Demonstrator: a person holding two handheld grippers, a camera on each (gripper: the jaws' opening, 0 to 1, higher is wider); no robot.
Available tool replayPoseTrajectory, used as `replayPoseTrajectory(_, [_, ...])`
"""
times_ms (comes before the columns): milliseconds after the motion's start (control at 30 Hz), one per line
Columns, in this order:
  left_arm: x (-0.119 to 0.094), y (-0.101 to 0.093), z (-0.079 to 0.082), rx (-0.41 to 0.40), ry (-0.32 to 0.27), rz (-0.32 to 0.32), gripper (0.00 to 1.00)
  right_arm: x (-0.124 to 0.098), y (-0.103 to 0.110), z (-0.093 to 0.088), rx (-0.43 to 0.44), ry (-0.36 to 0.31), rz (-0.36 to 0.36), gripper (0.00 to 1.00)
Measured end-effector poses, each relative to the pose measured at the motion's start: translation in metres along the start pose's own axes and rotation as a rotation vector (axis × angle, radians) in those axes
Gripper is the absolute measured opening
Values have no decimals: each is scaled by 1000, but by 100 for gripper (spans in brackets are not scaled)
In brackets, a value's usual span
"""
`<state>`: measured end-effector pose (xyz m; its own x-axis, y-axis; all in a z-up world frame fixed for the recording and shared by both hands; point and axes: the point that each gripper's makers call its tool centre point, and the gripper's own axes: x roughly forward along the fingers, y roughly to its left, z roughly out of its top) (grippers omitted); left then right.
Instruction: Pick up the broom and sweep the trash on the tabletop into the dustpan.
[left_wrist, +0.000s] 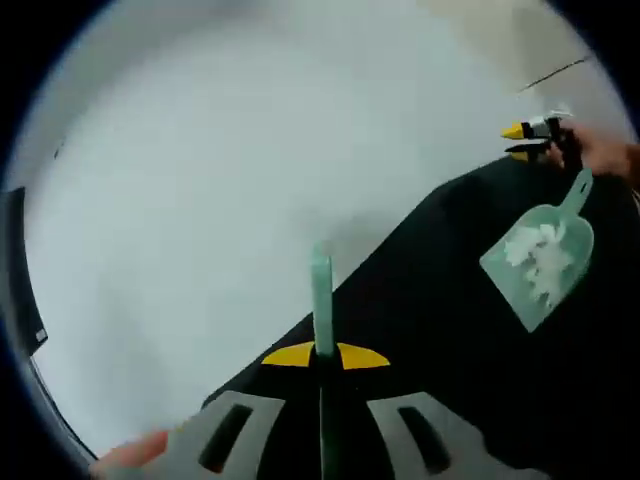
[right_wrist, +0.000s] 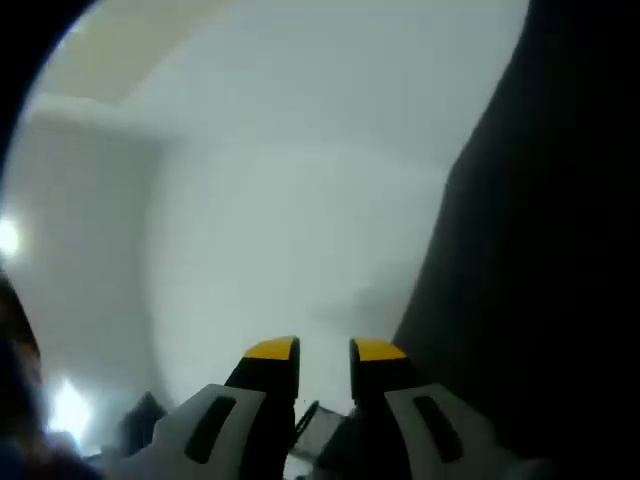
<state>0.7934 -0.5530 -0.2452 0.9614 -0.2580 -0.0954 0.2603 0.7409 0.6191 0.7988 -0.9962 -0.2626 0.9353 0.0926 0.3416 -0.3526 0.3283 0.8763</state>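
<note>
Upright, broom handle (left_wrist: 321, 300) between left gripper (left_wrist: 325, 355) jaws

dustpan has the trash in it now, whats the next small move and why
Probably set the dustpan down flat. In the left gripper view it sits over the black tabletop with white scraps already in it, its handle at the right gripper, so the sweeping looks done. The left gripper is shut on the broom handle, raised off the table, and can lower it next.

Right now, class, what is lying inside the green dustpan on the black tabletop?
Inside the dustpan lie white scraps of trash, bunched across its scoop. The scraps cover the pan's floor beneath them. The right gripper is at its handle.
</note>
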Motion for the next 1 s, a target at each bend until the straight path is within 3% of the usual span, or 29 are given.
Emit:
replayPoseTrajectory(100, [8, -17, -2, -120, -85, -35, 4, 0, -1, -2, -23, 13, -10, 22])
replayPoseTrajectory(200, [12, -27, -1, -184, -165, -46, 5, 1, -3, -5, -45, 24, -27, 22])
replayPoseTrajectory(267, [12, -36, -1, -204, -150, -89, 6, 1, -5, -7, -62, 33, -38, 22])
replayPoseTrajectory(333, [12, -37, -2, -186, -159, -91, 7, 2, -6, -8, -81, 41, -47, 22])
replayPoseTrajectory(367, [13, -44, 0, -217, -186, -145, 8, 2, -6, -9, -85, 44, -49, 22])
replayPoseTrajectory(400, [13, -52, 0, -299, -191, -211, 9, 2, -4, -11, -91, 46, -51, 22])
replayPoseTrajectory(467, [13, -50, 0, -310, -199, -217, 10, 3, -6, -9, -95, 42, -55, 22])
replayPoseTrajectory(500, [13, -48, -1, -307, -205, -220, 10, 3, -4, 0, -60, -3, -58, 22])
replayPoseTrajectory(567, [11, -51, 1, -324, -214, -234, 10, 0, -5, 11, -101, -56, -79, 23])
replayPoseTrajectory(600, [11, -52, 1, -325, -215, -235, 10, -3, -6, 8, -105, -32, -94, 24])
replayPoseTrajectory(633, [10, -52, 1, -324, -217, -236, 10, -5, -7, 5, -106, -20, -113, 26])
replayPoseTrajectory(733, [9, -54, 0, -306, -219, -236, 10, -36, -16, -23, -105, 52, -296, 31])
replayPoseTrajectory(800, [9, -52, 1, -267, -216, -213, 10, -55, 6, -38, -30, 6, -256, 34])
replayPoseTrajectory(833, [9, -52, 1, -262, -215, -209, 10, -65, 11, -47, -34, 10, -258, 35])
replayPoseTrajectory(933, [10, -51, 0, -270, -217, -215, 10, -88, 15, -72, -26, 55, -317, 35])
replayPoseTrajectory(967, [9, -50, 0, -276, -219, -218, 10, -96, 15, -77, -9, 54, -344, 35])
replayPoseTrajectory(1000, [9, -50, 0, -280, -221, -219, 10, -103, 15, -78, 63, 16, -366, 35])
